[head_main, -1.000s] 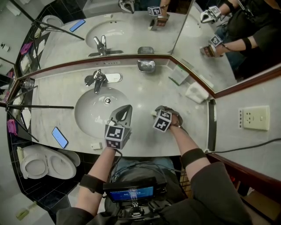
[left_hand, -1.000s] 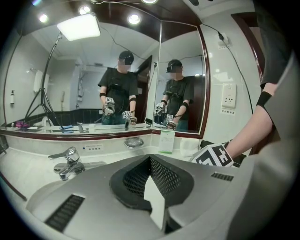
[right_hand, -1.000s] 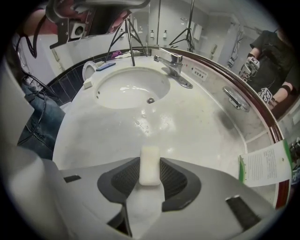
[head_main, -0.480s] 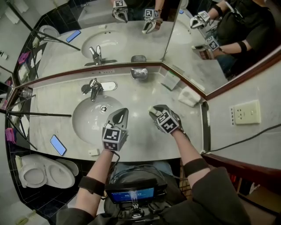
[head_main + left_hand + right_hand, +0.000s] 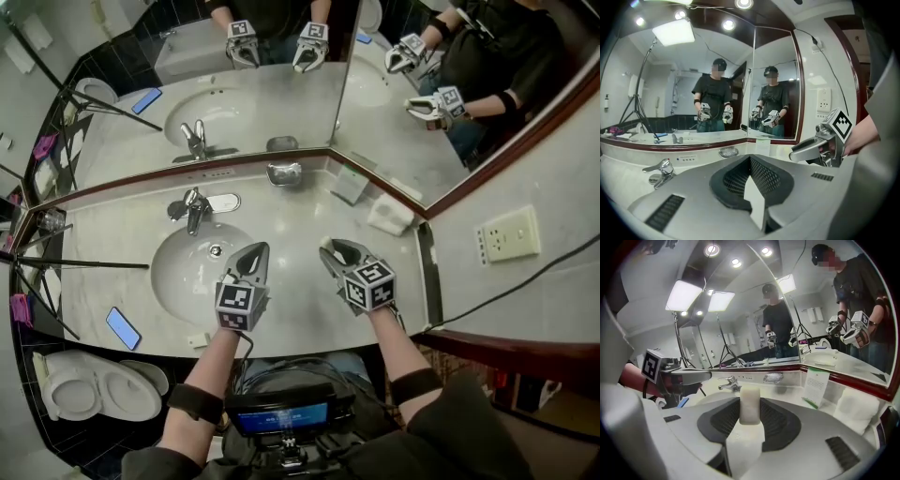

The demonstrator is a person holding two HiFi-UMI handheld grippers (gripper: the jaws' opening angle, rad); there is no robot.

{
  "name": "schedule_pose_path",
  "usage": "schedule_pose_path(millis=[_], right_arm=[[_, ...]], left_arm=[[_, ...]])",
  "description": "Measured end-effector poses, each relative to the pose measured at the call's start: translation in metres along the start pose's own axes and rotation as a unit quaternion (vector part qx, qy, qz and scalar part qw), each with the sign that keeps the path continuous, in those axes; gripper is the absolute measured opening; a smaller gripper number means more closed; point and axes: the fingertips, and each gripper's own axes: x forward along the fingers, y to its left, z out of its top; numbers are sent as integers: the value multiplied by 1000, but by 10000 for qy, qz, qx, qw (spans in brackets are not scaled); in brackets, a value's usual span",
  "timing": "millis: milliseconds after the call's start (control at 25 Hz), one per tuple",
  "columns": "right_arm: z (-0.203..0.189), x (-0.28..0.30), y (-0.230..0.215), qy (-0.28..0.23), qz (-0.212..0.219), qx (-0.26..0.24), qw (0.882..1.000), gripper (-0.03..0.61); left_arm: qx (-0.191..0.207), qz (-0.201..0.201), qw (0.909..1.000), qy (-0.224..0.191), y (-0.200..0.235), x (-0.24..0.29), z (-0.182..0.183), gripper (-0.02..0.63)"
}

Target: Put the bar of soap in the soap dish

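right hand-held gripper clamps soap bar mid-frame above the tabletop, left hand-held gripper closed empty; suggest carrying it up-frame to metal soap dish at mirror, releasing low.

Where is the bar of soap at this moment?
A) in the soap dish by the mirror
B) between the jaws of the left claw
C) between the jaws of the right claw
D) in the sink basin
C: the right gripper view shows the bar of soap clamped upright between the jaws of the right claw, well apart from the soap dish.
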Motion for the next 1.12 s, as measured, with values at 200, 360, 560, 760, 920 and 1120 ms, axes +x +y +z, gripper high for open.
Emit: schedule_pose_path(millis=[200,360,560,760,920,1120], right_arm=[[10,-6,-3,-37,-173,-234,9996,150],[24,8,-11,188,-369,-1114,9929,150],[54,45,-15,564,-376,-2217,9728,150],[69,99,-28,851,-398,-3233,9416,150],[69,143,-45,1158,-442,-4005,9079,150],[72,189,-62,1415,-484,-4758,8668,150]], left_arm=[[-34,16,10000,26,2,2,-2,2],[-61,67,9999,72,8,12,-5,2],[-131,205,9997,66,22,33,-3,2],[-224,315,9992,51,38,61,-6,2],[-228,378,9990,80,49,83,-15,2],[-286,480,9984,96,62,107,-25,2]])
